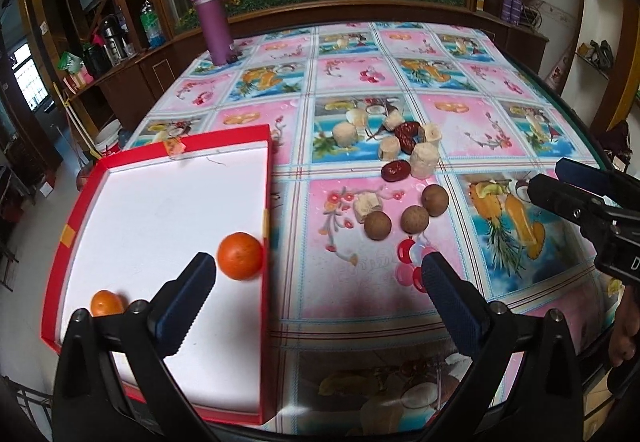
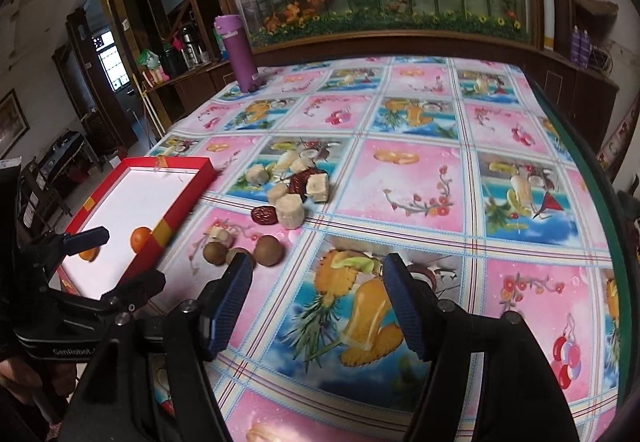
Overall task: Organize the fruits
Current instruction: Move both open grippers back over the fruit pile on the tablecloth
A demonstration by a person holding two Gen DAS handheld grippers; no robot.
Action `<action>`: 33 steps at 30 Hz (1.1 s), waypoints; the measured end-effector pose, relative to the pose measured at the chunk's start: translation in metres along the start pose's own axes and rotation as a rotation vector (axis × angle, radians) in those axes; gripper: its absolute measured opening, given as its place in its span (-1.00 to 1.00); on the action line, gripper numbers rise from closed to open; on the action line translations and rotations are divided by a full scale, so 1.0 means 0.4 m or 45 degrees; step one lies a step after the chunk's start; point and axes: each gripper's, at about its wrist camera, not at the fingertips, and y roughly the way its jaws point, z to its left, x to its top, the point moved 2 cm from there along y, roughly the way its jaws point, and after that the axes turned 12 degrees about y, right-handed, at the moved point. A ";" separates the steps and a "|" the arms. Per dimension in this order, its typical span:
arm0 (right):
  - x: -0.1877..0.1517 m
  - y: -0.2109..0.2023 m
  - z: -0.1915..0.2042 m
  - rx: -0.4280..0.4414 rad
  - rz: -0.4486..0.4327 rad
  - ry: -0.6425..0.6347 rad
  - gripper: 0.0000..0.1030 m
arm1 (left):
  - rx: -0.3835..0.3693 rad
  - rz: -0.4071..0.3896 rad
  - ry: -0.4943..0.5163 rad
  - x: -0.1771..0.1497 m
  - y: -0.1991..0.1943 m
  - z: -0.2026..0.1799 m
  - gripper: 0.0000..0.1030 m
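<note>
So both oranges look sorted: the bigger orange (image 1: 240, 256) sits inside the red box (image 1: 60, 238) against its right wall, and a smaller orange (image 1: 106, 303) is in the near left corner. The left claw (image 1: 316, 278) hovers spread wide with nothing in it, straddling that right wall. The right claw (image 2: 316, 282) is also spread and empty, hanging low over the table (image 2: 400, 181) just beside the three brown longans (image 2: 270, 250).

My guess is the longans are next. They're small and round, so the claw needs to drop squarely over one and close gently or it'll roll off.

What's in the way: the longans sit close together, with a pale banana chunk (image 1: 367, 205) right beside them. Further back there's a pile of more banana chunks (image 1: 424, 159) mixed with red dates (image 1: 396, 170), touching each other, so picking cleanly there gets fiddly. The purple bottle (image 1: 212, 21) stands well apart at the far corner.
</note>
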 end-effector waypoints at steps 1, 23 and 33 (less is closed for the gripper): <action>0.000 0.007 -0.002 -0.002 0.010 0.000 0.31 | -0.008 0.006 0.000 0.000 0.007 -0.002 0.99; 0.009 0.224 0.099 0.037 0.263 -0.195 -0.20 | -0.170 0.040 0.029 0.014 0.075 0.014 0.98; 0.028 0.246 0.105 0.062 0.243 -0.200 -0.52 | -0.176 0.045 0.050 0.029 0.081 0.008 0.96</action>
